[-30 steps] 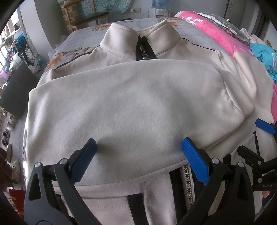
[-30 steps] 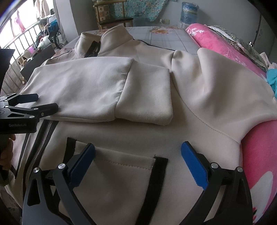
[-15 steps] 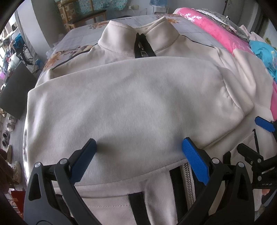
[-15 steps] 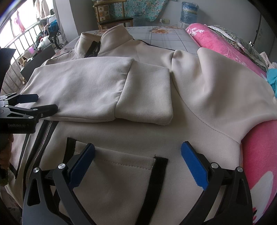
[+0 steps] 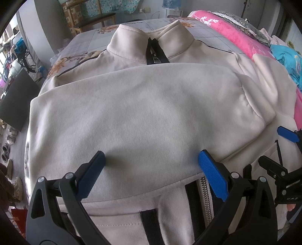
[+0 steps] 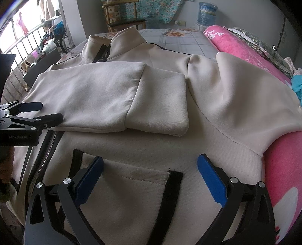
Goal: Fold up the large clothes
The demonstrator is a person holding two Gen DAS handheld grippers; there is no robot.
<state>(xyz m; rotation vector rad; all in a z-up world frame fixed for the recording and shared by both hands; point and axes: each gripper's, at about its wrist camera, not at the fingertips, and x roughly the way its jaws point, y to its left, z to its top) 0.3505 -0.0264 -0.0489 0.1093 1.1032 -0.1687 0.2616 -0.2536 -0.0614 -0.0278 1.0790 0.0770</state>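
Note:
A cream zip-up jacket (image 5: 143, 105) with black trim lies front-up on a bed, collar (image 5: 151, 43) at the far end. One sleeve (image 6: 105, 98) is folded across the chest, its cuff (image 6: 160, 111) near the middle. The other sleeve (image 6: 241, 98) drapes toward the pink blanket. My left gripper (image 5: 151, 169) hovers open over the folded sleeve's lower edge, nothing between its fingers. My right gripper (image 6: 149, 175) is open above the jacket's pocket (image 6: 122, 196), holding nothing. In each view the other gripper shows at the side: the right one (image 5: 279, 150) and the left one (image 6: 37, 113).
A pink blanket (image 6: 245, 47) runs along the right side of the bed, with turquoise cloth (image 5: 288, 60) beyond it. A wooden chair (image 5: 92, 17) and a water bottle (image 6: 204, 11) stand past the bed's far end. A dark panel (image 5: 17, 105) and shoes (image 5: 7, 148) are at the left.
The left gripper has tilted and drawn back slightly, so the jacket's collar sits lower in its view. The right gripper has barely moved. Both stay open.

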